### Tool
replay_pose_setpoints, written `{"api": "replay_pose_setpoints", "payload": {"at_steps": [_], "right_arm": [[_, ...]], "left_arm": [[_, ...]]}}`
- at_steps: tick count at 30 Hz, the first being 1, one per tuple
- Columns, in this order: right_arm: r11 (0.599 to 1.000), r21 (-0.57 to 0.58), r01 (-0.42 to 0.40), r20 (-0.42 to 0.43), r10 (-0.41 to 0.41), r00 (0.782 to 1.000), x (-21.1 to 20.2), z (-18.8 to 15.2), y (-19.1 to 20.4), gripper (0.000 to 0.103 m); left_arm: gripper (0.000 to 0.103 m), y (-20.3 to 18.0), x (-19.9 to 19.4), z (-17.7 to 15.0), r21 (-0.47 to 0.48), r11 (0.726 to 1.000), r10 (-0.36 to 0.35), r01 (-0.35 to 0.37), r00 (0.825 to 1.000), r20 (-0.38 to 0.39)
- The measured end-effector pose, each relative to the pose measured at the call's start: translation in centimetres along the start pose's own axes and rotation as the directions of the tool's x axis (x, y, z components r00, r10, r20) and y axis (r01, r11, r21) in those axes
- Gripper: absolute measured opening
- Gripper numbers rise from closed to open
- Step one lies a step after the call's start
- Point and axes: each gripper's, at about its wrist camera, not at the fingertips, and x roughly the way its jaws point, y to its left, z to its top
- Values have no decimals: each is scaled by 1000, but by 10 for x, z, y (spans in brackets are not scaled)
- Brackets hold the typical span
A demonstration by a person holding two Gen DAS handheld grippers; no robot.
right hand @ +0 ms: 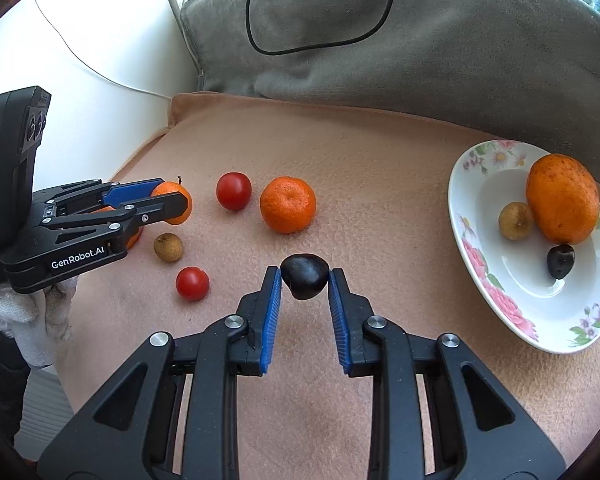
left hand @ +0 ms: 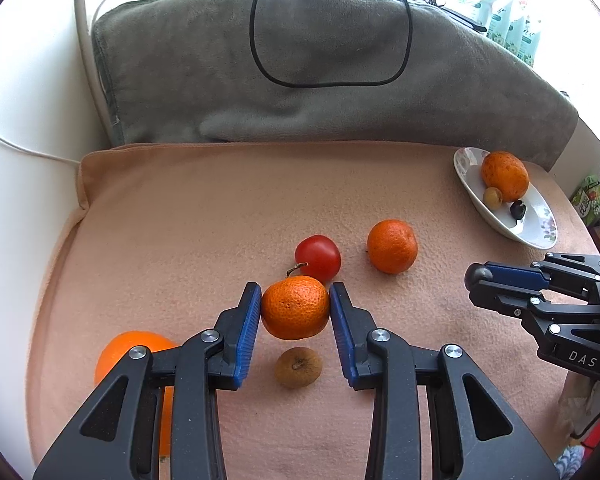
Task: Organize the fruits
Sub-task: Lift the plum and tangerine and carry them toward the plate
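Your left tool [left hand: 295,306] grips a tangerine [left hand: 295,307] at frame centre; your right tool [right hand: 304,280] pinches a dark fruit [right hand: 304,276]. Carry both level to the plate [right hand: 500,280] at right, releasing gently.

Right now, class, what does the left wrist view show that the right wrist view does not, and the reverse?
Left only: the big orange shows plainly behind the left gripper.

Right only: a second tomato, and the dark fruit plainly between the right gripper's jaws.

Both: the plate with three fruits, a loose mandarin, a tomato, a brown fruit, and the gripped mandarin.
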Motion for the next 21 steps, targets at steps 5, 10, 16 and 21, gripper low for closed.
{"api": "replay_pose_setpoints", "payload": {"at_steps": [5,10,16,21], "right_arm": [[1000,27,7,30,-7,1000,-21,-6,-11,25],[998,62,21,60,-25,998,-41,-12,-24,25],[994,99,46,95,-56,994,-67,-20,-41,25],[989,134,67,115,-82,990,-84,-25,-60,25]], "left_arm": [[34,-13,-9,6,0,999,-37,37,999,32],[34,-33,-14,12,7,996,-88,87,995,57],[34,-58,-15,19,19,989,-147,146,987,71],[34,-79,-13,26,35,983,-182,180,980,78]]}}
